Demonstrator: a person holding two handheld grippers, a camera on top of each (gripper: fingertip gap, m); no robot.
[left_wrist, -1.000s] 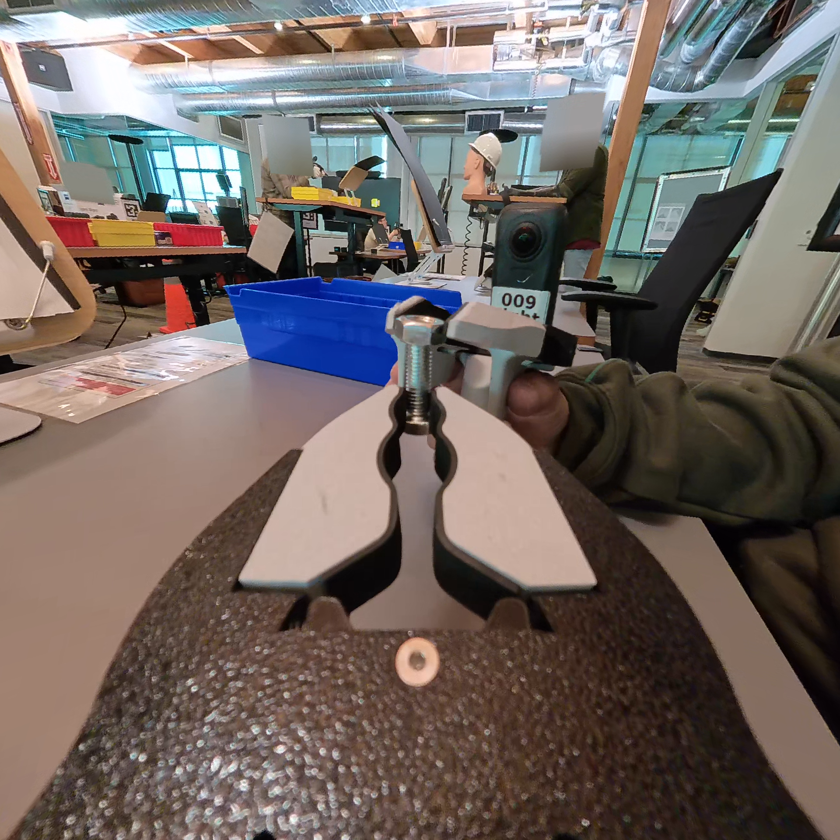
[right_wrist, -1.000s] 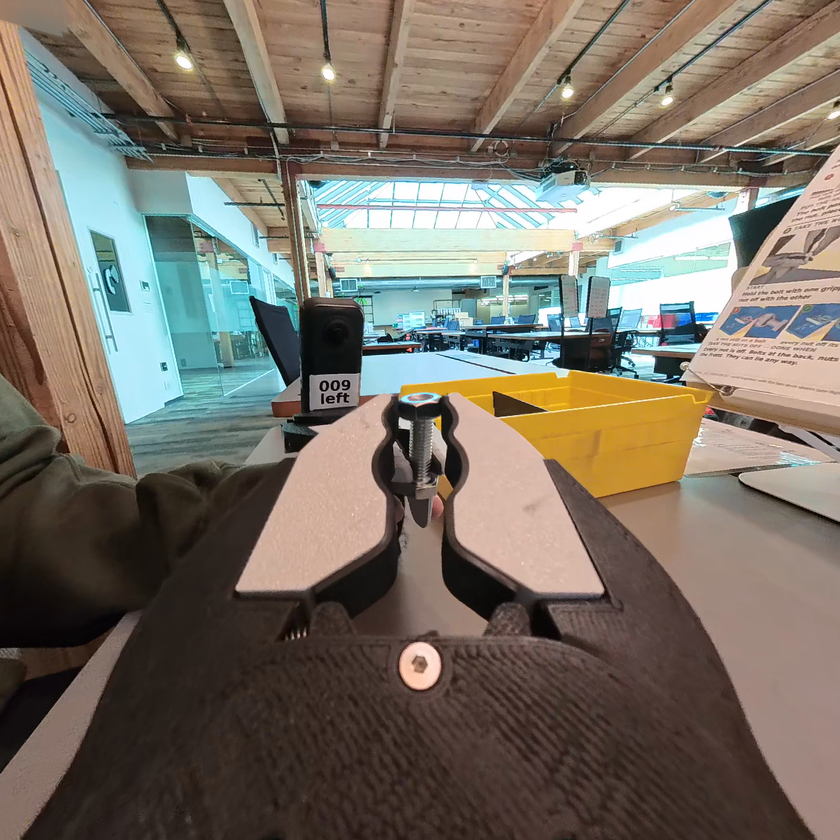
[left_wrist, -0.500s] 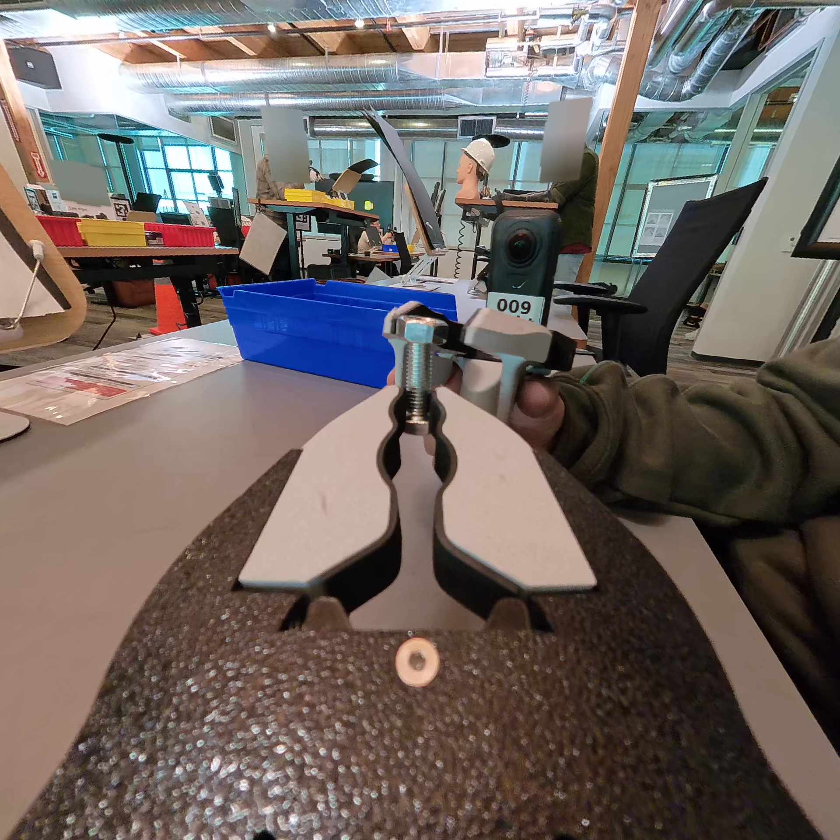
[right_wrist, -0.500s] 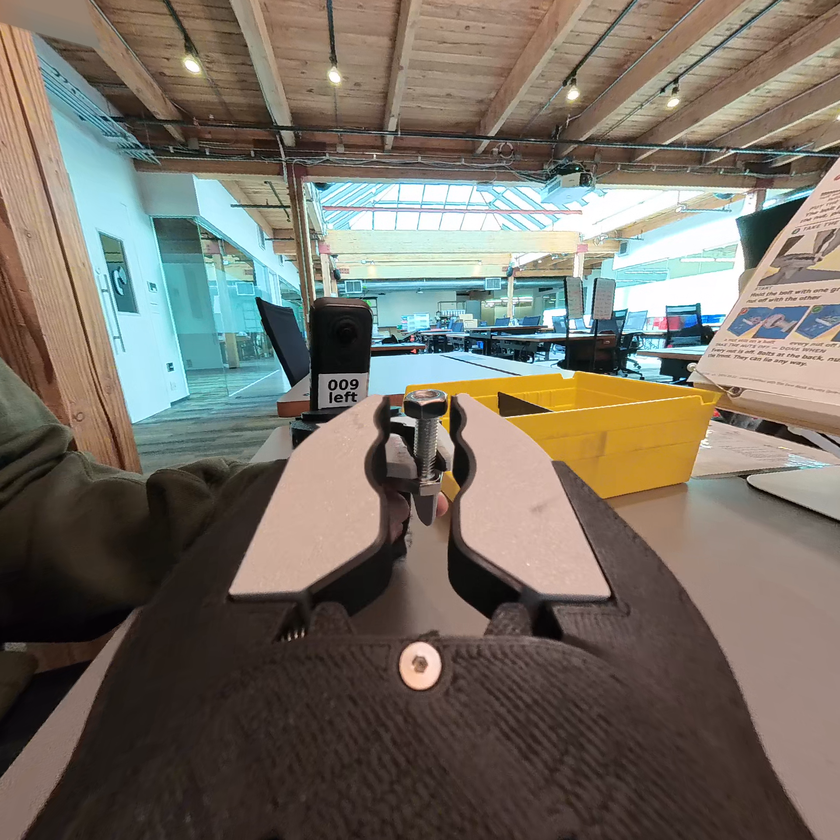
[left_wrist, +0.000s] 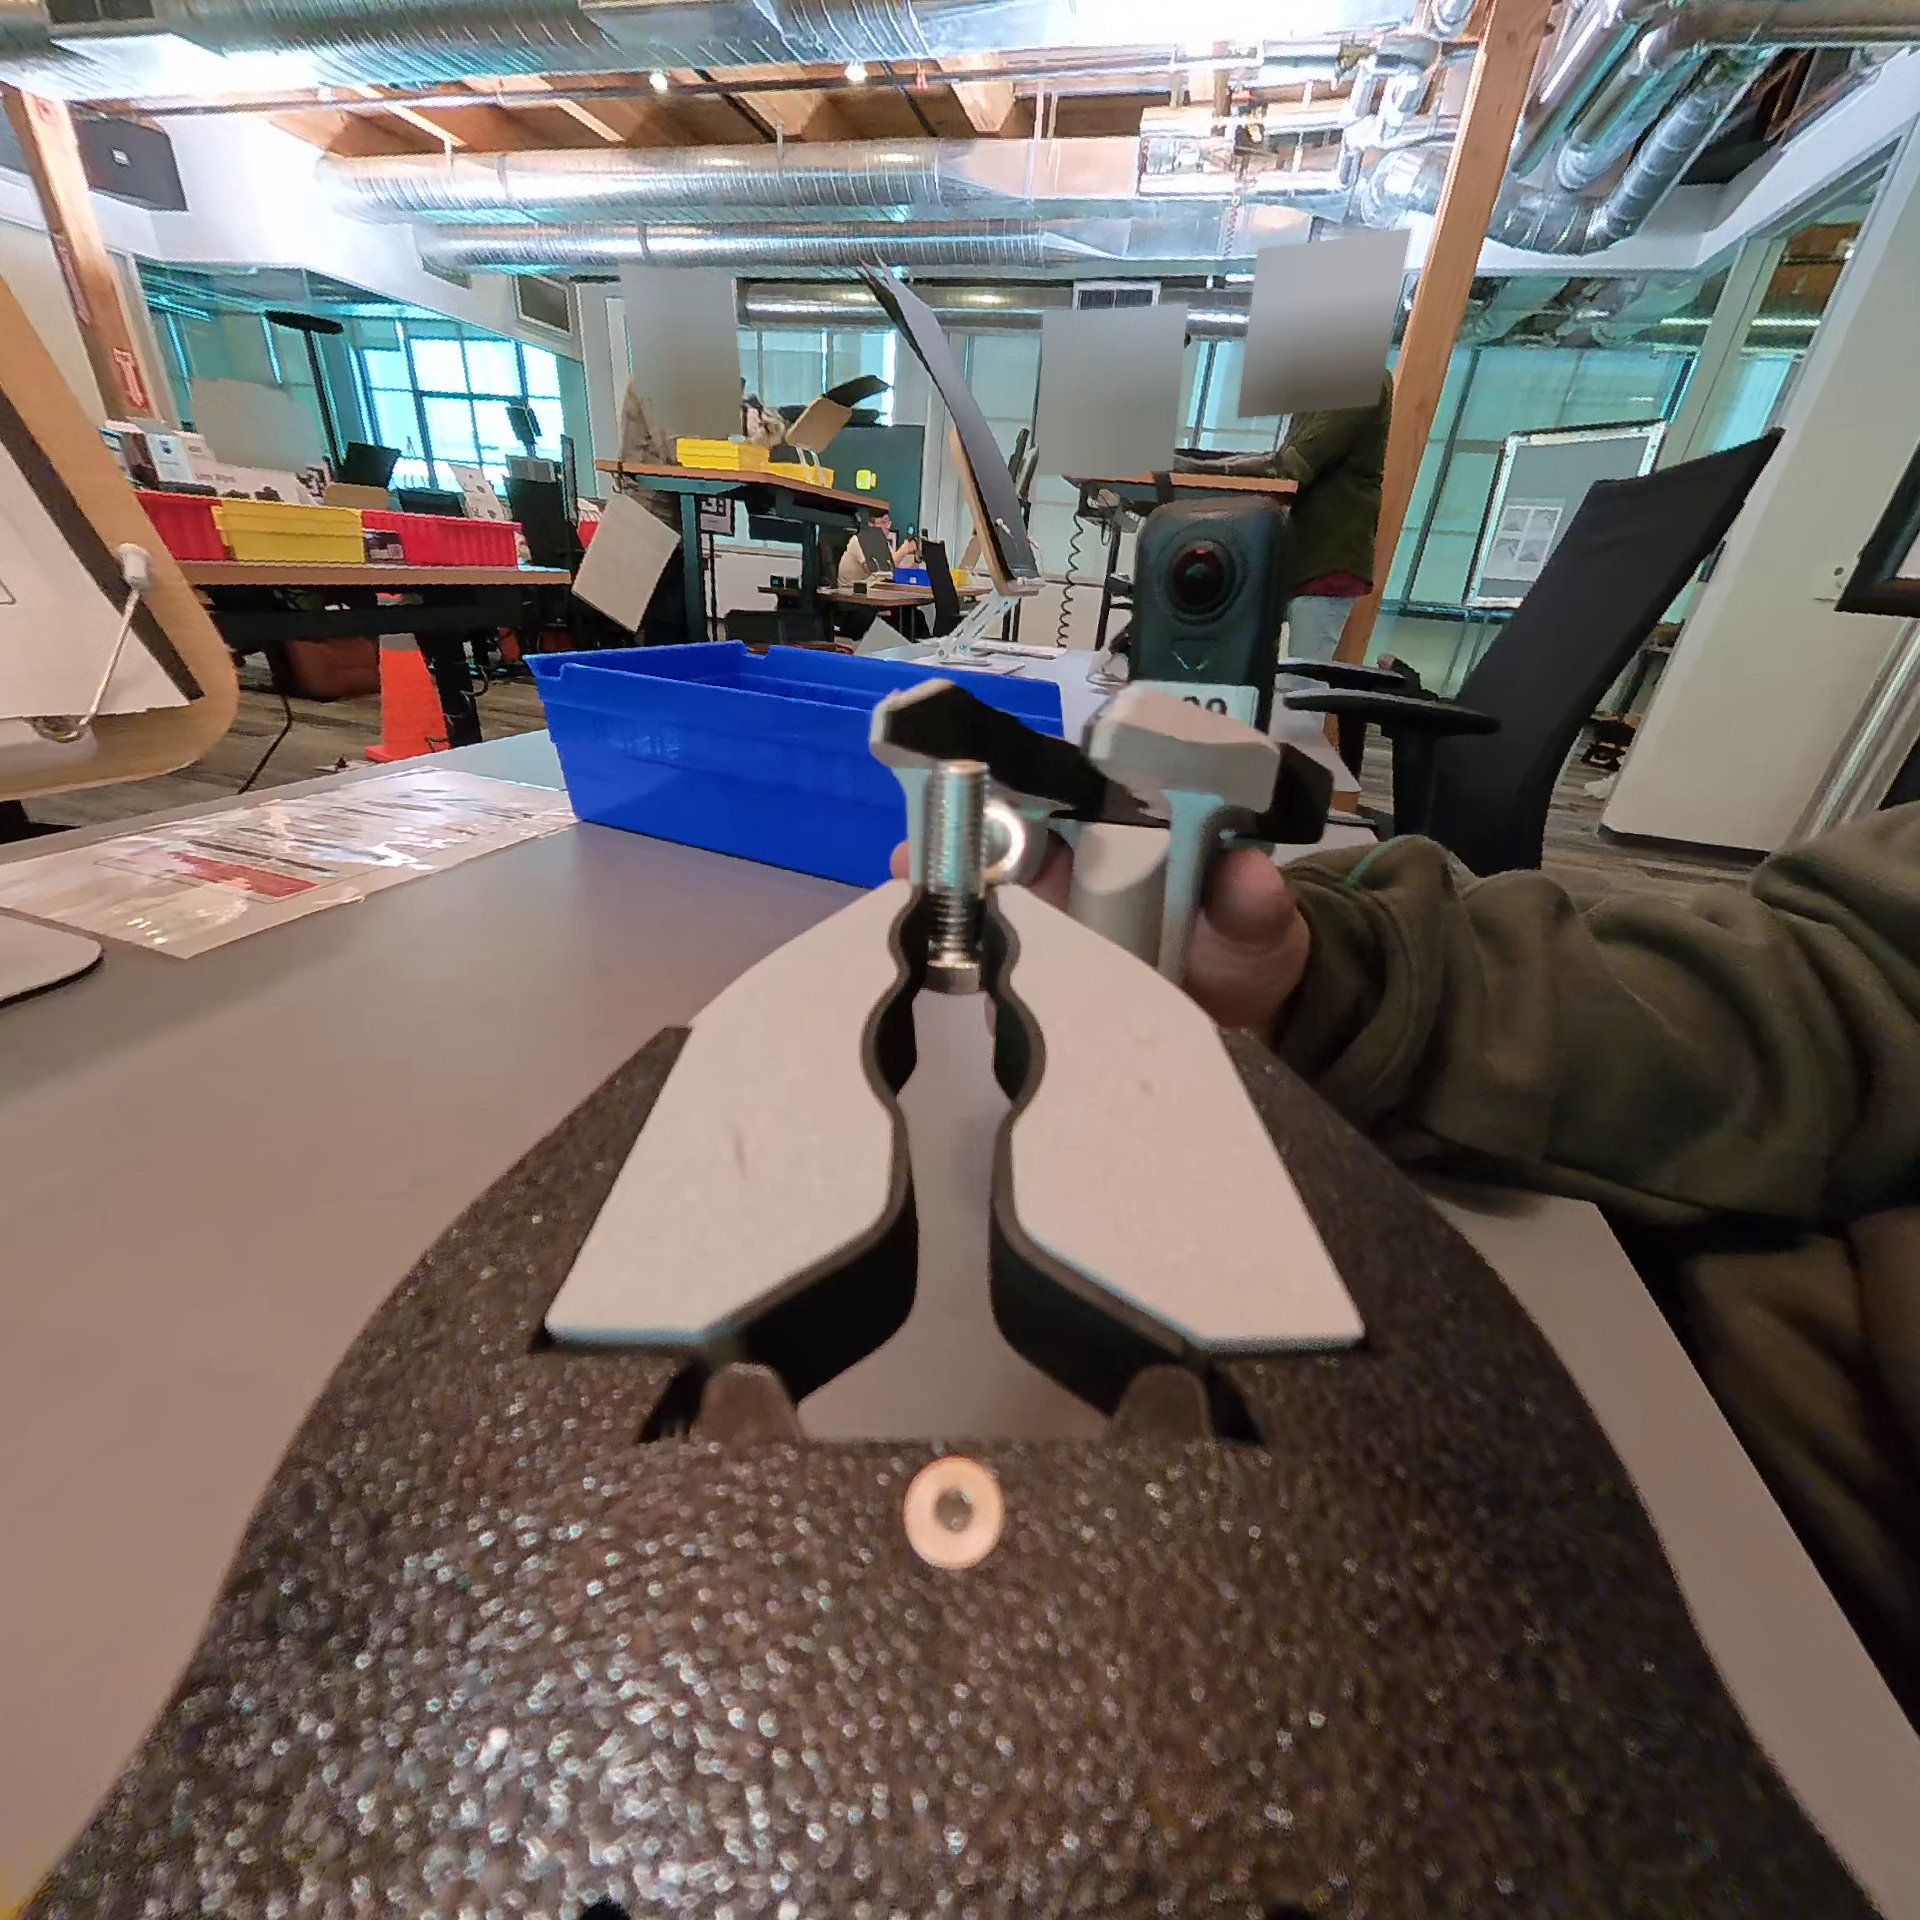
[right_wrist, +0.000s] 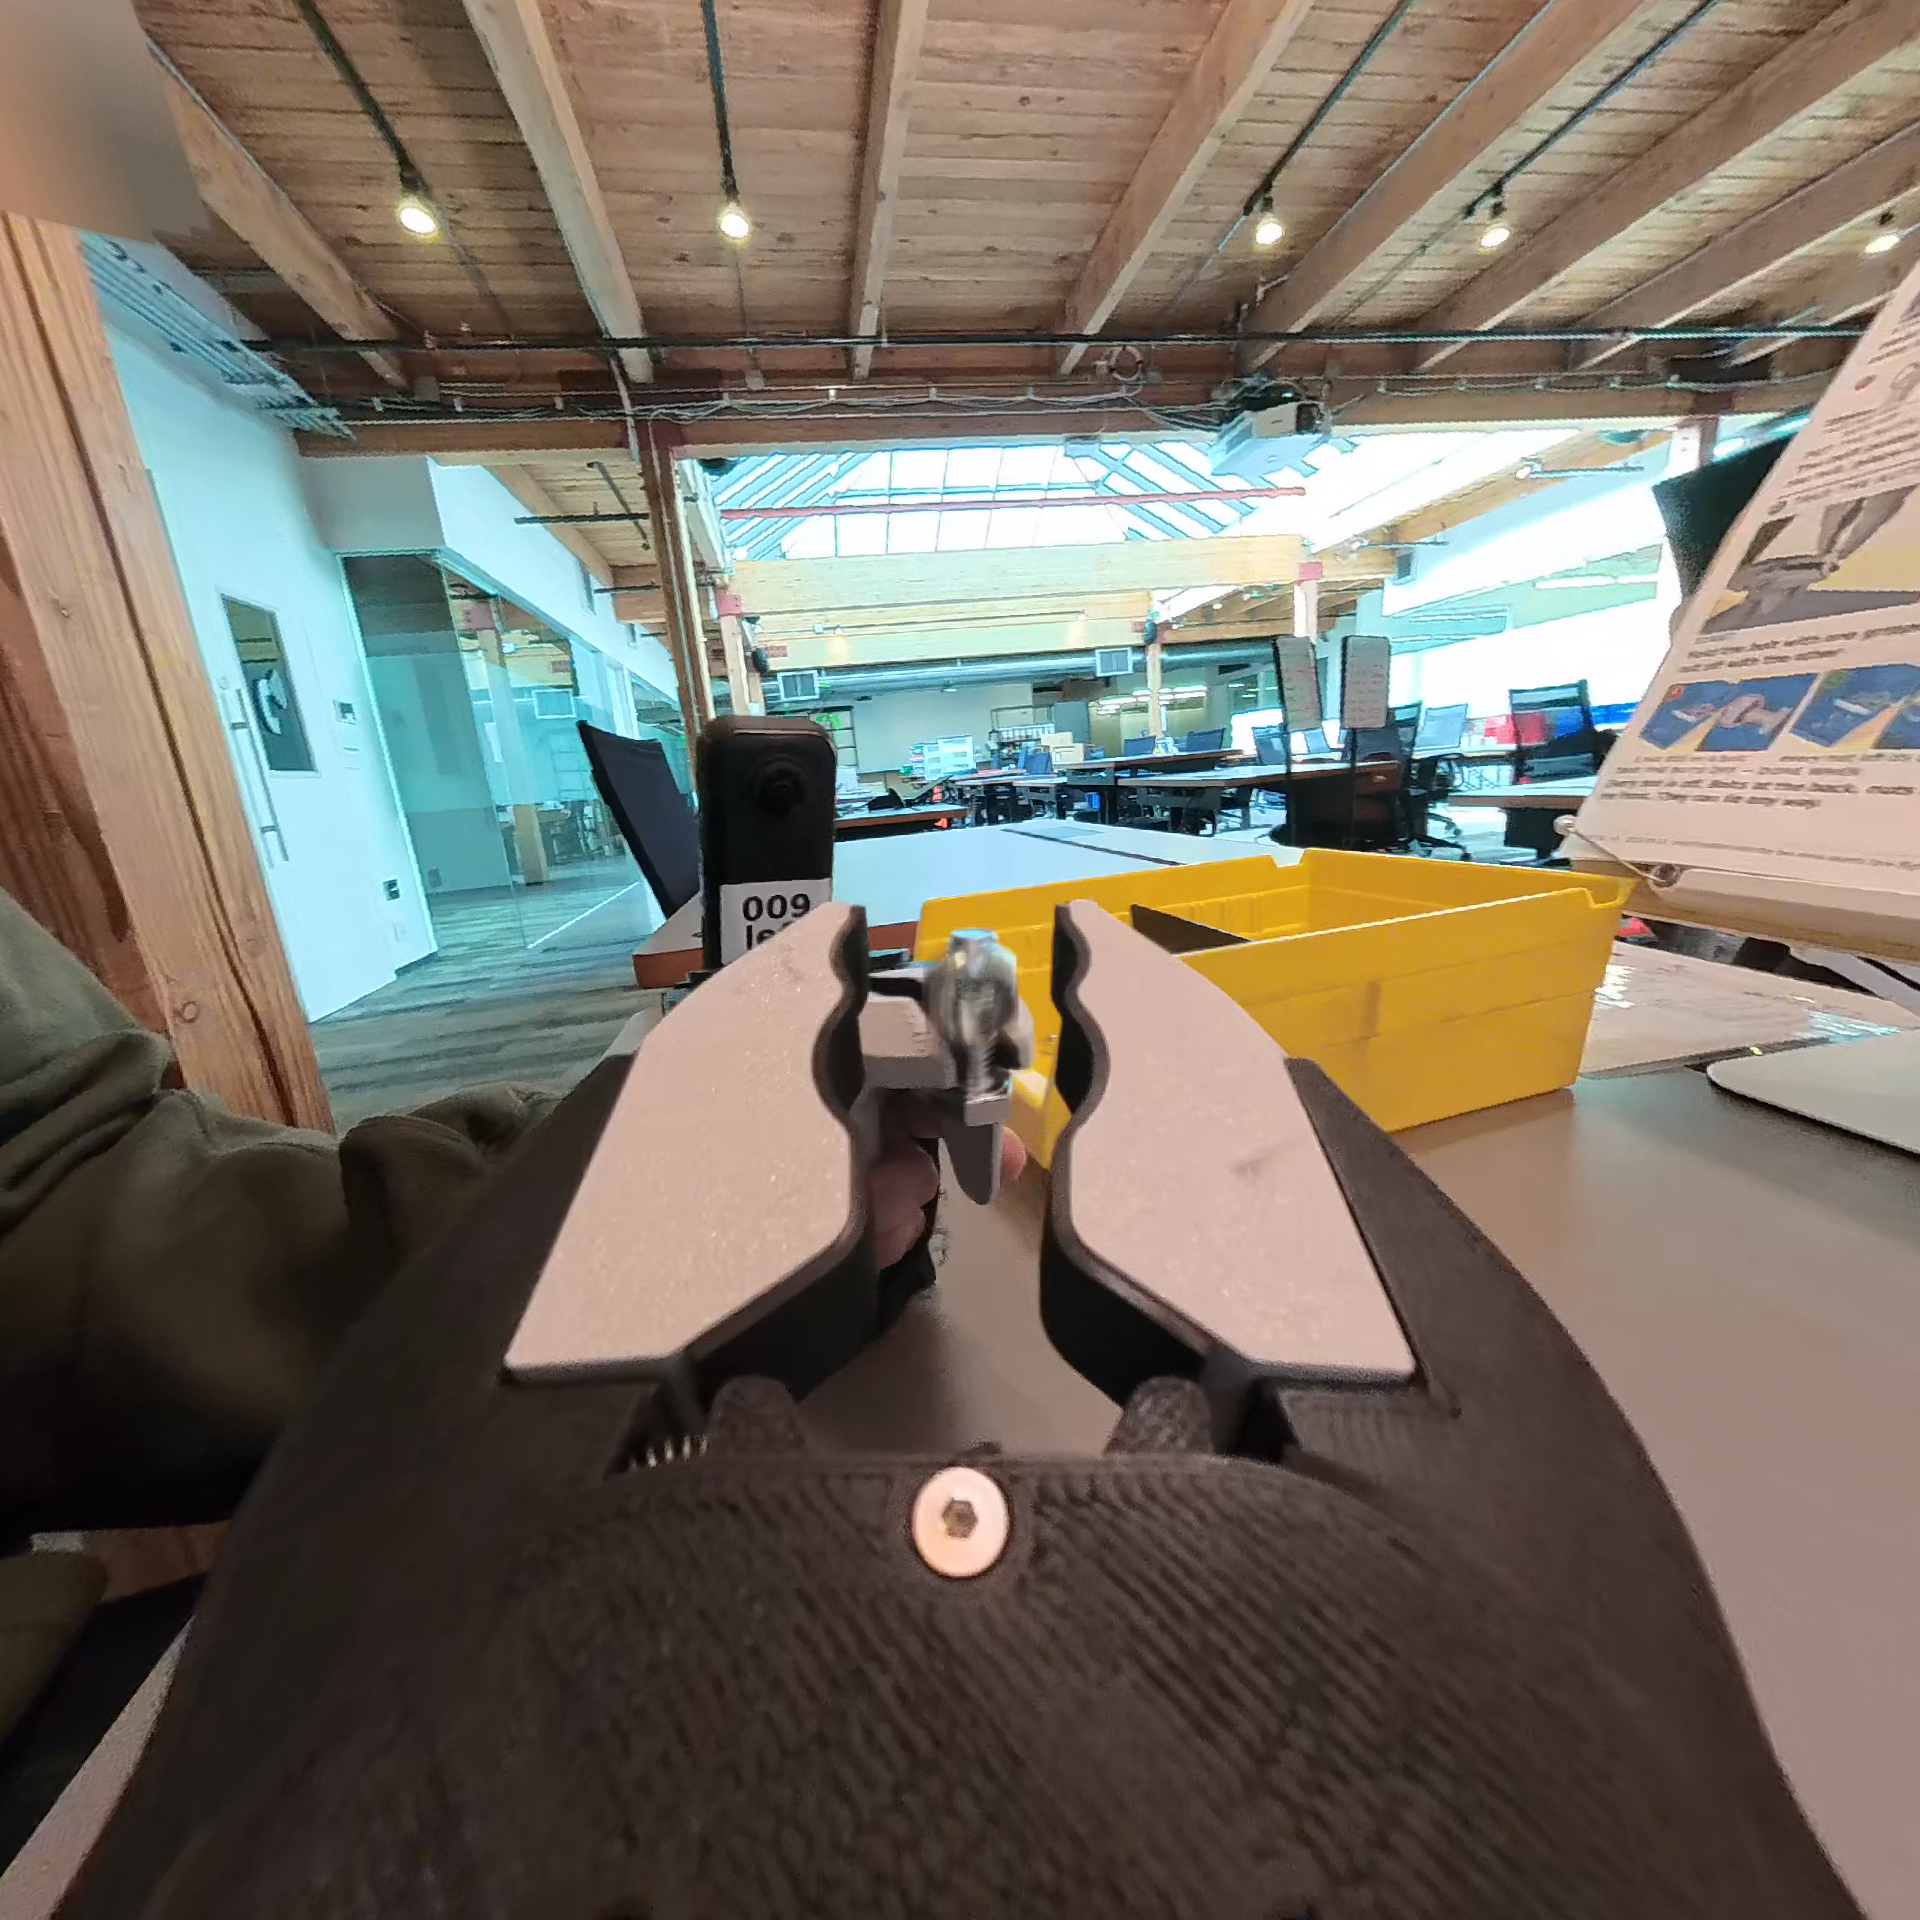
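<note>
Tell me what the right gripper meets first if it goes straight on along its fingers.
The bolt, clamped in the left gripper, stands dead ahead, level with the open tips of the right gripper; depth is unclear.

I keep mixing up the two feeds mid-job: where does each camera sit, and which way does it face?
Left wrist view: behind the left gripper, facing the blue bin; own gripper shut on the bolt, right sleeve alongside.
Right wrist view: behind the right gripper, facing the yellow bin; own gripper open, left sleeve alongside.
Shared: the bolt and grey table; the cameras face each other.
</note>
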